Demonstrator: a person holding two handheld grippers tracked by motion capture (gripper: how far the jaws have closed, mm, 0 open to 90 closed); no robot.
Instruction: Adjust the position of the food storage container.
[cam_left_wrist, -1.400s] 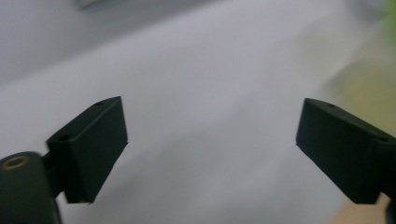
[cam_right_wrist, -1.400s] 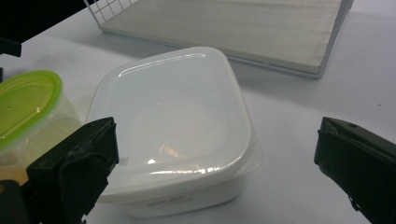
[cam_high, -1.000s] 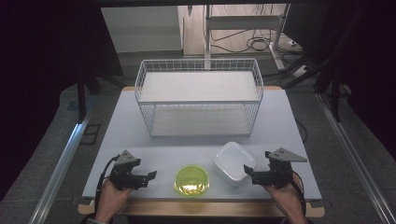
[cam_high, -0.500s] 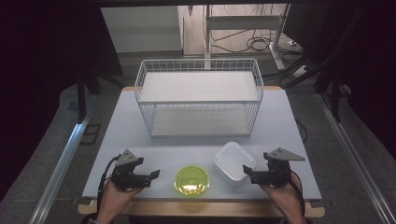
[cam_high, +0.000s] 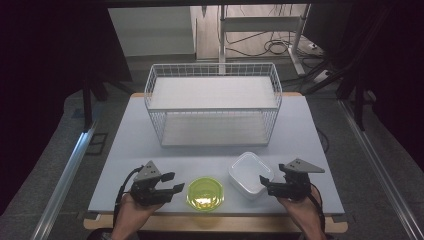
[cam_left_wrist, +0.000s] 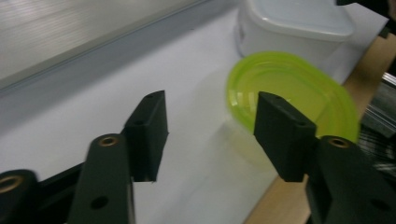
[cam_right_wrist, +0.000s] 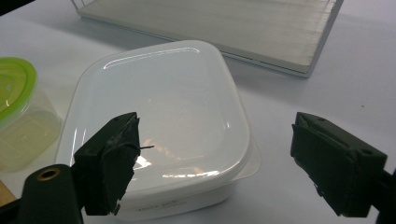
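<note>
Scene: a pale desk (cam_high: 150, 130) with a white wire basket (cam_high: 212, 102) at the back and two containers in front, between the person's two grippers.
Green-lidded tub (cam_high: 205, 194): sits at the front edge of the desk, centre, just right of the left gripper (cam_high: 167, 182); from the right gripper view it (cam_right_wrist: 16, 109) reads as a clear round body under a lime lid.
White lidded box (cam_high: 250, 175): just right of the tub, close beside it, directly ahead of the right gripper (cam_high: 264, 182).
Left fingers (cam_left_wrist: 144, 130): released, nothing between them; they have just been closing, and the tub (cam_left_wrist: 299, 93) lies beyond the gap.
Right fingers (cam_right_wrist: 109, 158): parted, gripping nothing; they too have just been closing a little, and straddle the near corner of the box (cam_right_wrist: 159, 126) without pressing on it.
Handling, tub: looks like thin plastic, probably light and a bit springy, and the lid may pop if squeezed hard. Best hold is likely across the rim, where the lid stiffens the wall.
Handling, box: glossy lid, so likely slippery; rigid enough, apparently light. Take it across the side walls under the lid's lip, not on the smooth top.
</note>
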